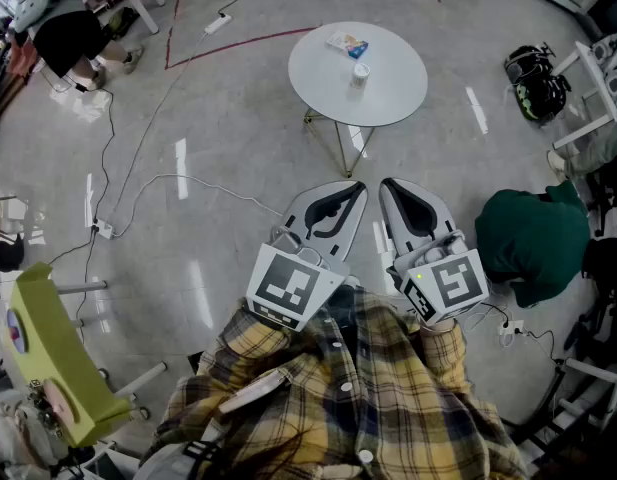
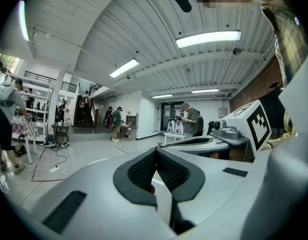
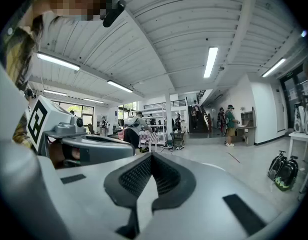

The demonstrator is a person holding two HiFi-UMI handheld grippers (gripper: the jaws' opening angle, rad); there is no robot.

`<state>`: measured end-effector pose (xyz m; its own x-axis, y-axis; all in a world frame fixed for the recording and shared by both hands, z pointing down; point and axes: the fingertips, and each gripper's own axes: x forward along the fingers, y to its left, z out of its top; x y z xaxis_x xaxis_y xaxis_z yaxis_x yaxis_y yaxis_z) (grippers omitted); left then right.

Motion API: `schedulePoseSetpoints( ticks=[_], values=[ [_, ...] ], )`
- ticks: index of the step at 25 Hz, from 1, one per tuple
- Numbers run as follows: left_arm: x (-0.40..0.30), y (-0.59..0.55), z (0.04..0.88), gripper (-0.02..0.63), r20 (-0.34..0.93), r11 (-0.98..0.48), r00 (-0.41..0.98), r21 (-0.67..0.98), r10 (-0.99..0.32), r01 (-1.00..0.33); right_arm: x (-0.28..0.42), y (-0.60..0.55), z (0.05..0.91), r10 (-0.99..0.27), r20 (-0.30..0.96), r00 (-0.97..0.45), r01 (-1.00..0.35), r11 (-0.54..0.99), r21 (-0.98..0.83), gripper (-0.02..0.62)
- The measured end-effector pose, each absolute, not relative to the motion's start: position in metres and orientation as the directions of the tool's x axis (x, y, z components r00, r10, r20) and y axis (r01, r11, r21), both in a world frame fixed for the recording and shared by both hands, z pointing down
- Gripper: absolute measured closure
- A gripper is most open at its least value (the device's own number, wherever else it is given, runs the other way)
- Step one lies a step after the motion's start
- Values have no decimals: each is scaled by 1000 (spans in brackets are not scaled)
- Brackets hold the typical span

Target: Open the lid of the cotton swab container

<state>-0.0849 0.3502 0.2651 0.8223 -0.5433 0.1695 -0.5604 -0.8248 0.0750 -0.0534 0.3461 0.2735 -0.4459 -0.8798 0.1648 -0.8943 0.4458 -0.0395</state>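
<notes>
A small round cotton swab container [image 1: 360,71] stands with its lid on near the middle of a round white table [image 1: 388,93], far ahead of me in the head view. My left gripper [image 1: 360,185] and right gripper [image 1: 386,183] are held side by side close to my body, well short of the table. Both are shut with nothing between the jaws. In the left gripper view my left gripper [image 2: 155,150] has its tips pressed together, and in the right gripper view so does my right gripper [image 3: 152,156]. The container cannot be made out in either gripper view.
A small blue and white packet [image 1: 347,44] lies on the table behind the container. Cables [image 1: 138,193] run over the floor at left. A green bundle [image 1: 528,238] lies at right, a yellow-green chair [image 1: 58,363] at lower left. People stand in the distance.
</notes>
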Motion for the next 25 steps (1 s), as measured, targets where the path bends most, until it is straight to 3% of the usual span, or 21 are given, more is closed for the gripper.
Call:
schedulePoseSetpoints(
  ticks=[25],
  values=[
    [-132, 305, 277, 586, 159, -847, 842, 52, -516, -529, -90, 304, 284, -916, 136, -378, -926, 376, -39, 580]
  ],
)
